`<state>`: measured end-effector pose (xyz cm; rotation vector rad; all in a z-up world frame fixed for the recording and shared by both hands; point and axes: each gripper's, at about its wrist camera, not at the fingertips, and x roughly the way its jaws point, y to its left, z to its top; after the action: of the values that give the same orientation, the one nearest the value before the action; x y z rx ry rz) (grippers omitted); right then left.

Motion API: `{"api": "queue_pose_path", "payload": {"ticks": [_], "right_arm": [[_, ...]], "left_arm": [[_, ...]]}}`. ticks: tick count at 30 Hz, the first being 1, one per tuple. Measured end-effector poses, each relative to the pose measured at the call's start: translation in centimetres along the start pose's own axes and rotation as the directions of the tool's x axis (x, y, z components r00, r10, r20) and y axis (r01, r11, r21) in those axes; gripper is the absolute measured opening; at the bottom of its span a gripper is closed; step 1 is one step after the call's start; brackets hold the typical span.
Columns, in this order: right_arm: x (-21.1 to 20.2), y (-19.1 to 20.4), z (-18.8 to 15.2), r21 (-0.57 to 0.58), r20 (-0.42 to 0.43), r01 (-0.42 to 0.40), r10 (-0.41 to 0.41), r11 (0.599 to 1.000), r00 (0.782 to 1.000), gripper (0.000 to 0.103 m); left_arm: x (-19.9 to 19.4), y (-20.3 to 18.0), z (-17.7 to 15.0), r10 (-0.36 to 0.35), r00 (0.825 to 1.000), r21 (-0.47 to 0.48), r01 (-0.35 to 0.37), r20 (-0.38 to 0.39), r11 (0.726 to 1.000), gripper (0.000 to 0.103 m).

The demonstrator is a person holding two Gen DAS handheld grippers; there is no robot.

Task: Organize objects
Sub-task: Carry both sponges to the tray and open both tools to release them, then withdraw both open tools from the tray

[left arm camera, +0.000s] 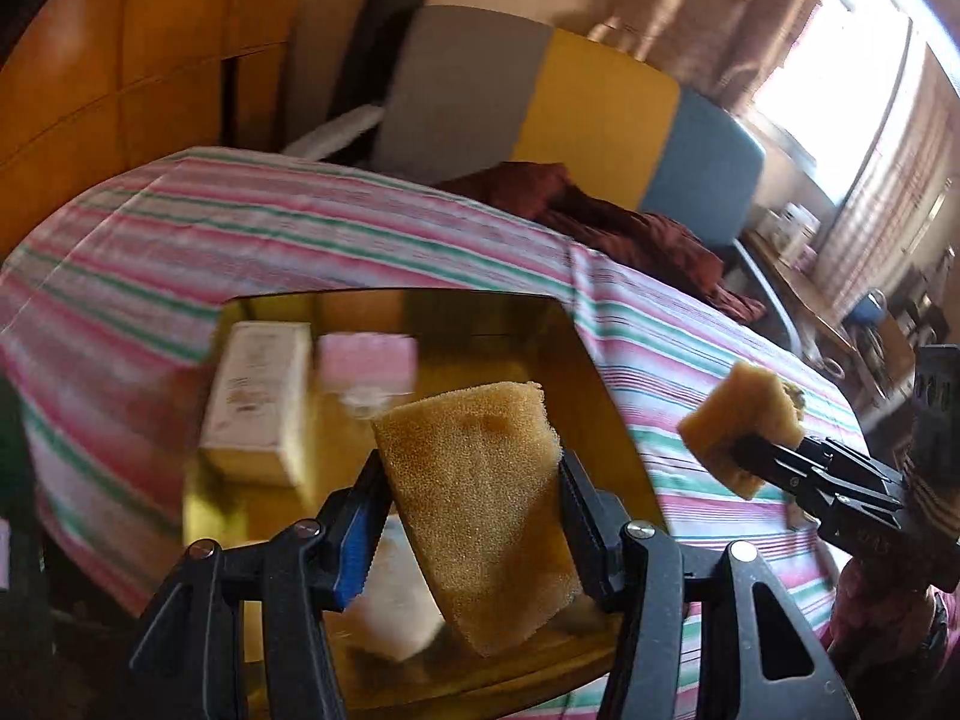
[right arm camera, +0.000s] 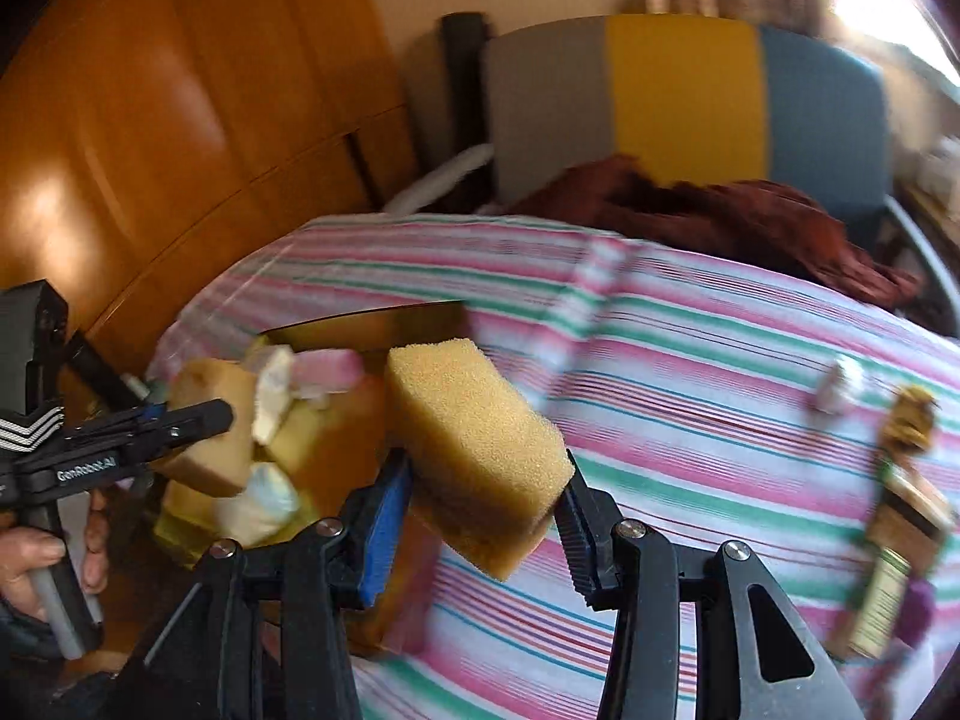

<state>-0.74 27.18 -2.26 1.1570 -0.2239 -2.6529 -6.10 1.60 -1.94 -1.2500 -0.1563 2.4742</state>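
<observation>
Striped chair (right arm camera: pixel 684 90), sunlit window (left arm camera: pixel 840 78)

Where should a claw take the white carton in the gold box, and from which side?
Grip the white carton across its two long side faces, coming from above. It lies flat in the gold box near the left wall, broad printed face up, with the pink pack at its far right. The near half looks freest. Both claws are full: left claw and right claw each hold a sponge.

tan sponge (left arm camera: pixel 480 480), pink-green striped cloth (left arm camera: pixel 240 228)
</observation>
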Motion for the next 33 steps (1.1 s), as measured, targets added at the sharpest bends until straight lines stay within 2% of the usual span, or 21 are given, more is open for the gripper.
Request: {"api": "queue_pose_path", "payload": {"ticks": [6, 10, 12, 15, 17, 19, 20, 26, 33], "right_arm": [[3.9, 4.5, 0.9, -0.053, -0.056, -0.058, 0.055, 0.997, 0.997, 0.047], [5.9, 6.2, 1.1, -0.064, -0.093, -0.048, 0.042, 0.997, 0.995, 0.048], [6.9, 6.6, 1.2, -0.052, -0.114, -0.051, 0.045, 0.997, 0.992, 0.051], [8.1, 7.1, 1.1, -0.031, -0.139, -0.054, 0.049, 0.998, 0.989, 0.066], [8.5, 7.3, 0.6, -0.036, -0.157, -0.062, 0.056, 0.997, 0.986, 0.065], [8.5, 7.4, 0.3, -0.034, -0.165, -0.059, 0.053, 0.998, 0.985, 0.067], [8.4, 7.4, 0.1, -0.037, -0.164, -0.057, 0.050, 0.998, 0.985, 0.067], [6.9, 7.5, -0.5, -0.042, -0.142, -0.044, 0.038, 0.998, 0.989, 0.069], [4.7, 8.1, -0.8, -0.067, -0.089, -0.015, 0.009, 0.998, 0.996, 0.076]], "left_arm": [[-0.1, 3.3, -1.1, 0.045, 0.999, -0.039, -0.046, -0.010, 0.998, 0.055], [0.5, 4.8, -1.6, 0.075, 0.997, -0.043, -0.076, -0.031, 0.996, 0.059], [0.8, 5.3, -1.9, 0.086, 0.995, -0.049, -0.089, -0.050, 0.995, 0.063], [1.0, 5.9, -2.4, 0.096, 0.993, -0.061, -0.100, -0.068, 0.993, 0.067], [0.9, 6.1, -2.7, 0.088, 0.994, -0.063, -0.092, -0.067, 0.994, 0.073], [0.5, 6.1, -2.7, 0.101, 0.994, -0.062, -0.104, -0.052, 0.993, 0.081], [0.3, 6.1, -2.8, 0.104, 0.993, -0.055, -0.107, -0.051, 0.993, 0.081], [-1.4, 6.0, -2.6, 0.119, 0.993, -0.083, -0.119, -0.010, 0.989, 0.081], [-3.3, 3.9, -2.2, 0.152, 0.987, -0.035, -0.150, 0.052, 0.988, 0.081]]}}
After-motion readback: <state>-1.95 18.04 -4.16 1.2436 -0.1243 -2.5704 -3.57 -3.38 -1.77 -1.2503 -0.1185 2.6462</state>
